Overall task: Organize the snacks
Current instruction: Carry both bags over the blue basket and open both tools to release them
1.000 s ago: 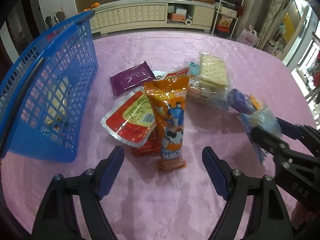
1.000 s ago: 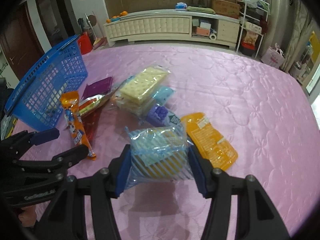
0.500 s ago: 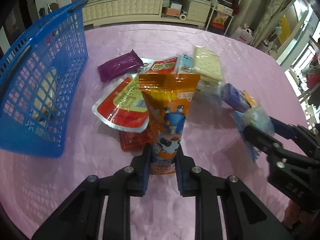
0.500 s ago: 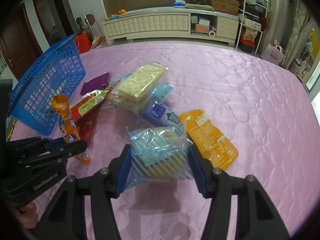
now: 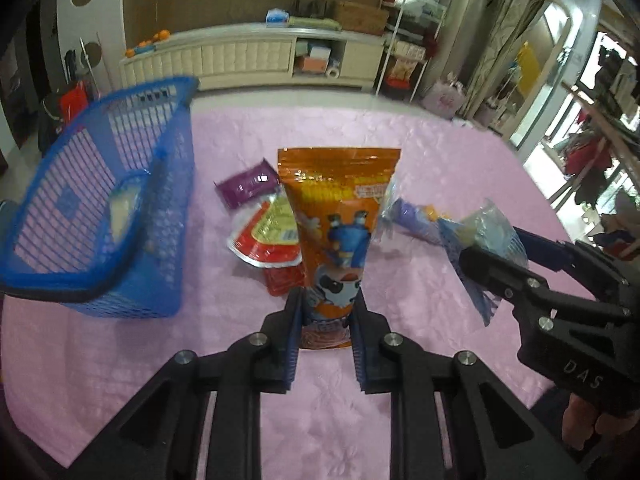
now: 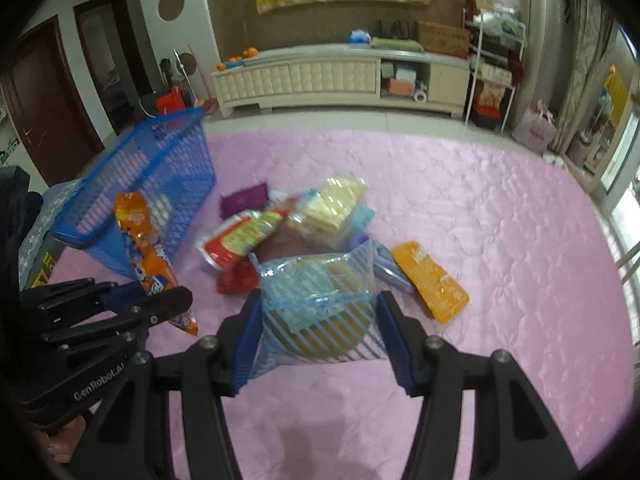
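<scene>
Both packs lifted off pink bed since earlier frame — left gripper (image 5: 325, 322) fingers clamp orange pouch (image 5: 338, 236) bottom seam; right gripper (image 6: 318, 326) squeezes striped bag (image 6: 316, 304) — light, crinkly, crushable.

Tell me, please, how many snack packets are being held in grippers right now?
2. The left gripper clamps the orange cartoon packet; the right gripper clamps the blue-striped clear packet. The other packets lie on the pink cloth.

A pink quilted bed (image 6: 480, 208) carries everything – a blue basket (image 6: 160, 184) at far left, loose snack packets (image 6: 280, 224) heaped mid-surface, an orange pouch (image 6: 430, 280) to their right
</scene>
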Tool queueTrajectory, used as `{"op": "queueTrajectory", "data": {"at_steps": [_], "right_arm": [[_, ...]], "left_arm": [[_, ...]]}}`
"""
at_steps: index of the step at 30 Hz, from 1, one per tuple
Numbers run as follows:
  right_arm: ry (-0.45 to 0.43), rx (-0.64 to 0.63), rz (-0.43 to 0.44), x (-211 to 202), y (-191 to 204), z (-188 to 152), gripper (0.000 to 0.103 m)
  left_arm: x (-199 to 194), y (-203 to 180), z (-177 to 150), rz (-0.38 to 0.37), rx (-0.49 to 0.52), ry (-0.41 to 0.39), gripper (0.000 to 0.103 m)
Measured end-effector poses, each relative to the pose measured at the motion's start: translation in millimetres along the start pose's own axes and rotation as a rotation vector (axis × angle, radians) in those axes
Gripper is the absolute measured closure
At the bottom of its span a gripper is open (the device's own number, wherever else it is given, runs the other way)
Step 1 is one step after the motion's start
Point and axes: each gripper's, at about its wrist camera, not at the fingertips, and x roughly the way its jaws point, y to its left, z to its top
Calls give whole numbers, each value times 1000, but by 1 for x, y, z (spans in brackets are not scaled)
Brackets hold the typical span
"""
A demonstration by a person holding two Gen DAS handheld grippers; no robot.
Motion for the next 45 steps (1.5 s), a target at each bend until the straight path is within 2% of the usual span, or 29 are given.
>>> {"op": "queueTrajectory", "data": {"at_steps": [6, 15, 21, 25, 30, 37, 45], "right_arm": [[-68, -38, 18, -37, 41, 18, 42], [-114, -79, 72, -48, 100, 45, 42], [-137, -130, 112, -49, 133, 63, 42], [-159, -173, 137, -47, 153, 78, 42], [-145, -205, 154, -30, 172, 88, 42], [-85, -200, 157, 7, 181, 94, 42], [0, -230, 167, 52, 196, 91, 42]], "left_arm": [[-56, 35, 4, -27, 4, -82, 83], [-107, 96, 20, 58, 1, -169, 83], [-124, 125, 32, 88, -1, -184, 83], [-123, 140, 38, 112, -29, -177, 83], [-113, 154, 43, 135, -33, -147, 83], [-90, 171, 47, 139, -18, -95, 83], [-49, 194, 42, 125, -46, -18, 83]]}}
